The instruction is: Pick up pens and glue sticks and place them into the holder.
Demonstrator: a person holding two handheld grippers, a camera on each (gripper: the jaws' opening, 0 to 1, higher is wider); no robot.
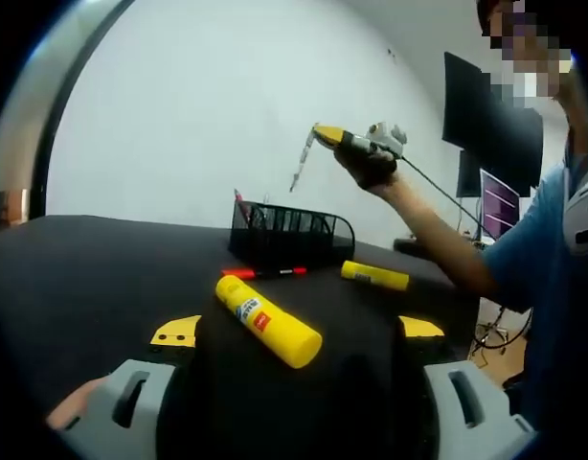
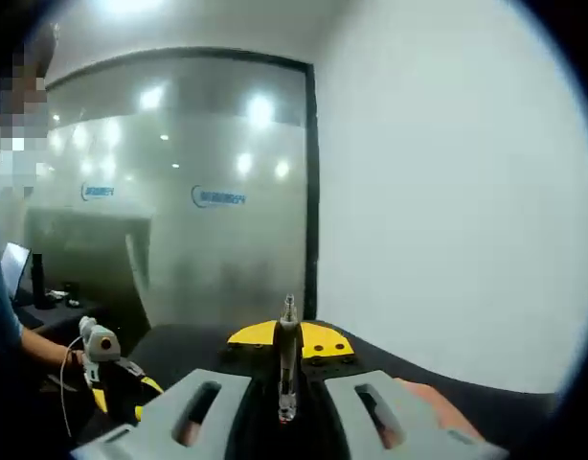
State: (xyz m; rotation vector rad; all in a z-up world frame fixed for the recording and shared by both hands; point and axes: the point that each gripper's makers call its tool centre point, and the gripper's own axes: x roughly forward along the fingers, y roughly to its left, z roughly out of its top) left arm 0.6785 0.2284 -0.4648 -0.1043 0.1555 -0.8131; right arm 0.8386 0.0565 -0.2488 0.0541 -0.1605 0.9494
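A yellow glue stick (image 1: 268, 321) lies on the black table (image 1: 102, 278) between the wide-apart jaws of my open left gripper (image 1: 299, 331), touching neither jaw. Beyond it stands a black mesh holder (image 1: 292, 235) with a red pen (image 1: 239, 203) sticking out of its left end. A red pen (image 1: 265, 273) and a second glue stick (image 1: 374, 276) lie just in front of the holder. My right gripper (image 1: 321, 135) hangs above the holder, shut on a silver pen (image 1: 301, 165) that points down. In the right gripper view the pen (image 2: 287, 374) stands between the shut gripper's (image 2: 289, 340) jaws.
A person in a blue shirt (image 1: 538, 259) stands at the table's right side, arm raised over the holder. Monitors (image 1: 500, 201) stand behind them. A white wall lies beyond the table. The left gripper (image 2: 107, 374) shows low at the left of the right gripper view.
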